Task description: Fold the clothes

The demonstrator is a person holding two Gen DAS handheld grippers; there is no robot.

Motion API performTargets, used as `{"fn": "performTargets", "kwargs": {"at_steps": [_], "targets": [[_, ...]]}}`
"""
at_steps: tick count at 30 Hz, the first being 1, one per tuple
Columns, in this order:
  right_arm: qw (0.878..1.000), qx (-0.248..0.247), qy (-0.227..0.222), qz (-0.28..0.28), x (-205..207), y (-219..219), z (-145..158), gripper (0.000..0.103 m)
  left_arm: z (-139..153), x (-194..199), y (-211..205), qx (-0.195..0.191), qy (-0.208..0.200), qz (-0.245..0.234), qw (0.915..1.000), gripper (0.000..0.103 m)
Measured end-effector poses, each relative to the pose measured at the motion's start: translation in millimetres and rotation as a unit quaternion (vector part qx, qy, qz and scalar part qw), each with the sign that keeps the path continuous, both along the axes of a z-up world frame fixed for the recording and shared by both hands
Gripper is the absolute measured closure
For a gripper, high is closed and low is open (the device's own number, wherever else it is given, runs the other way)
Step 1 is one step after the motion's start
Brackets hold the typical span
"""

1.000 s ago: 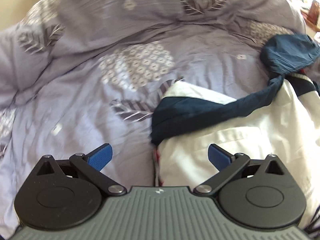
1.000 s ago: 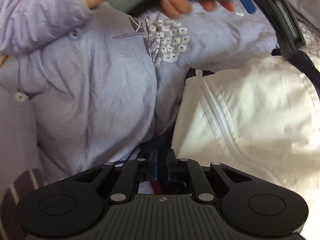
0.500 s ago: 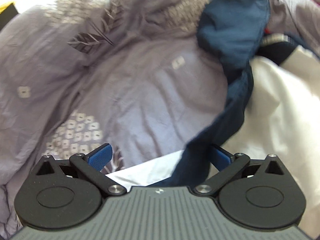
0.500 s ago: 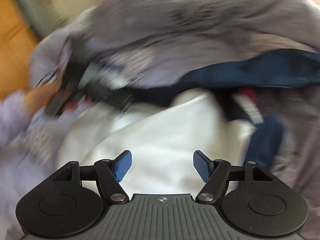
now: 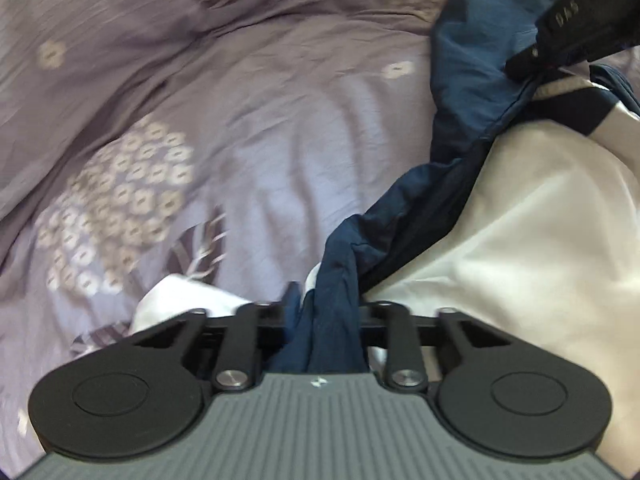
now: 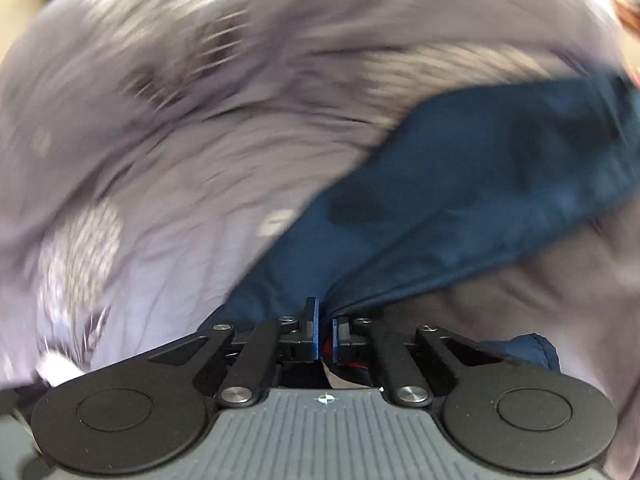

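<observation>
A navy garment [image 5: 460, 80] lies twisted into a band along the edge of a white garment [image 5: 520, 240] on the bed. My left gripper [image 5: 324, 312] has the near end of the band bunched between its jaws, which are closing on it. In the left wrist view my right gripper [image 5: 524, 64] comes in at the top right and pinches the far end. In the blurred right wrist view the right gripper [image 6: 324, 320] holds a fold of the navy garment [image 6: 480, 184] between its blue pads, its jaws closed tight.
A lilac bedspread [image 5: 280, 120] with leaf and flower prints covers the bed in rumpled folds, and it also fills the right wrist view as the lilac bedspread [image 6: 200, 140]. A corner of white cloth [image 5: 180, 300] pokes out left of my left gripper.
My left gripper dropped onto the navy band and went from wide open to closed on it. My right gripper swung across, opened, then closed on the navy cloth's far end.
</observation>
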State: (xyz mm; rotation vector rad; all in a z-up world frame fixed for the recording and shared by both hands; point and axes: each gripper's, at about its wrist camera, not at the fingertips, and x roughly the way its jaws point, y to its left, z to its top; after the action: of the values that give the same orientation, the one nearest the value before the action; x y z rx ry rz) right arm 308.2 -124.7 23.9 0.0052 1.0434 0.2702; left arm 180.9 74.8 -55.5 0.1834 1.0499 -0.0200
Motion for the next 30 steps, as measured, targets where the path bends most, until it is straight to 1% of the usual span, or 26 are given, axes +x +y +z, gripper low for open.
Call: {"fn": "performTargets", "kwargs": {"at_steps": [2, 4, 5, 6, 7, 9, 10, 11, 12, 13, 14, 15, 16, 17, 18, 19, 20, 22, 25, 27, 29, 30], "targets": [[0.998, -0.011, -0.005, 0.062, -1.0, 45.6, 3.9, 0.096, 5.8, -12.8, 18.7, 0.017, -0.011, 0.044, 0.9988, 0.092], [0.992, -0.002, -0.009, 0.128, -4.0, 104.9, 8.6, 0.097, 11.0, -29.6, 46.6, 0.042, -0.027, 0.092, 0.9945, 0.093], [0.987, 0.005, -0.011, 0.162, -7.2, 135.6, 11.2, 0.097, 12.6, -39.5, 63.9, 0.054, -0.03, 0.116, 0.9914, 0.093], [0.98, 0.017, -0.011, 0.199, -15.8, 169.7, 14.2, 0.096, 14.0, -50.7, 82.7, 0.063, -0.026, 0.144, 0.9872, 0.093], [0.971, 0.029, -0.011, 0.236, -24.5, 203.8, 17.3, 0.096, 17.9, -71.6, 103.2, 0.066, -0.018, 0.174, 0.9823, 0.093], [0.949, 0.054, -0.011, 0.31, -42.8, 270.7, 23.6, 0.095, 31.5, -130.7, 146.7, 0.065, -0.001, 0.233, 0.9703, 0.094], [0.937, 0.064, -0.009, 0.344, -56.2, 297.3, 27.4, 0.089, 38.3, -160.0, 165.3, 0.062, 0.005, 0.261, 0.9634, 0.093], [0.928, 0.067, -0.004, 0.367, -70.6, 318.2, 30.3, 0.082, 44.2, -183.9, 179.6, 0.056, 0.009, 0.283, 0.9575, 0.093], [0.92, 0.068, -0.001, 0.387, -84.7, 336.5, 33.1, 0.064, 49.2, -199.0, 186.8, 0.051, 0.01, 0.294, 0.9545, 0.093], [0.916, 0.064, -0.003, 0.397, -98.2, 343.6, 36.2, 0.042, 53.6, -208.5, 189.6, 0.049, 0.008, 0.298, 0.9534, 0.088], [0.91, 0.053, -0.014, 0.411, -111.4, 341.7, 40.1, 0.034, 58.0, -218.1, 192.4, 0.047, 0.006, 0.302, 0.9523, 0.082], [0.904, 0.043, -0.025, 0.424, -124.6, 339.9, 44.1, 0.031, 62.7, -223.5, 191.5, 0.045, 0.001, 0.301, 0.9526, 0.081], [0.9, 0.032, -0.033, 0.434, -135.4, 333.0, 47.6, 0.031, 67.6, -225.4, 187.3, 0.045, -0.005, 0.295, 0.9542, 0.078], [0.902, 0.021, -0.032, 0.43, -138.2, 310.0, 49.7, 0.03, 72.6, -227.2, 183.2, 0.045, -0.012, 0.29, 0.9558, 0.069], [0.904, 0.011, -0.031, 0.426, -141.0, 286.9, 51.8, 0.03, 77.2, -228.1, 177.2, 0.046, -0.02, 0.283, 0.9579, 0.063], [0.906, 0.0, -0.03, 0.423, -143.8, 263.8, 54.0, 0.029, 80.6, -227.3, 170.6, 0.047, -0.028, 0.274, 0.9602, 0.054], [0.908, -0.011, -0.03, 0.419, -146.6, 240.7, 56.1, 0.027, 83.1, -225.9, 164.8, 0.046, -0.035, 0.266, 0.9624, 0.049], [0.912, -0.033, -0.025, 0.409, -152.2, 191.9, 59.4, 0.026, 82.8, -220.8, 153.2, 0.049, -0.042, 0.253, 0.9653, 0.048], [0.925, -0.074, 0.014, 0.373, -161.3, 92.4, 52.2, 0.025, 75.7, -213.5, 145.5, 0.059, -0.04, 0.251, 0.9653, 0.048], [0.932, -0.074, 0.065, 0.348, -173.2, 53.8, 35.9, 0.021, 70.3, -210.1, 144.1, 0.065, -0.034, 0.255, 0.9641, 0.047], [0.937, -0.067, 0.114, 0.323, -184.5, 19.6, 19.2, 0.021, 66.7, -207.7, 142.1, 0.07, -0.029, 0.26, 0.9627, 0.047], [0.939, -0.043, 0.133, 0.313, -187.6, 19.3, 9.6, 0.021, 65.2, -207.1, 140.8, 0.073, -0.028, 0.262, 0.962, 0.047]]}}
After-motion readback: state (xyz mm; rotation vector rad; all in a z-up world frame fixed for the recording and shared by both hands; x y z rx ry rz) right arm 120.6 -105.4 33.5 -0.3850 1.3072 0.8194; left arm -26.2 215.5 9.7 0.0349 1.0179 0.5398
